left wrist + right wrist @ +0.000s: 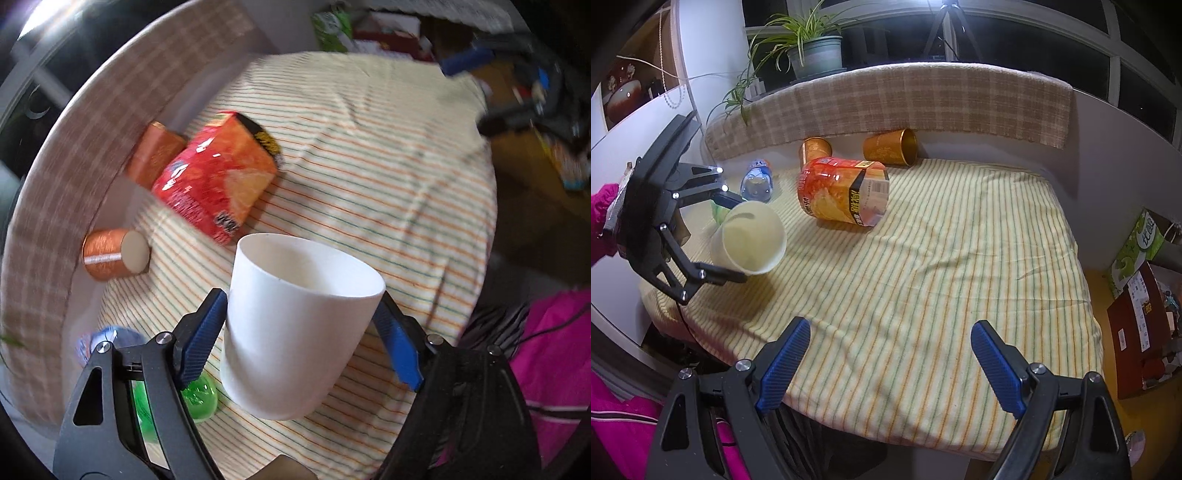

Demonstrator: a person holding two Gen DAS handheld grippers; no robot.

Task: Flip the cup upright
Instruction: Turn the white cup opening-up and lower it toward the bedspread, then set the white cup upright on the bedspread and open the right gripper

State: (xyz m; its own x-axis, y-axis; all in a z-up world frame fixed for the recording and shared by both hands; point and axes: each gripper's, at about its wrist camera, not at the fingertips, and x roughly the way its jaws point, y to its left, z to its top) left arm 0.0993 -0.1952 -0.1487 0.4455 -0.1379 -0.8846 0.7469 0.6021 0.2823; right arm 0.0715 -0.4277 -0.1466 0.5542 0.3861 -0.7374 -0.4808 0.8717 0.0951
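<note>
A white cup [295, 325] is held between the blue pads of my left gripper [301, 332], tilted with its open mouth pointing up and away, above the striped cloth [369, 166]. In the right wrist view the same cup [750, 240] shows at the left, clamped in the left gripper [731, 236], its mouth facing the camera and lifted off the cloth. My right gripper [890, 363] is open and empty, low over the near edge of the striped cloth [923, 258].
A red-orange snack canister [842, 195] lies on its side mid-table. Two copper-coloured cups [892, 147] [816, 147] lie against the checked backrest [905, 99]. A water bottle [757, 181] and a green bottle [199, 398] lie near the left gripper. Boxes [1137, 314] stand off the right edge.
</note>
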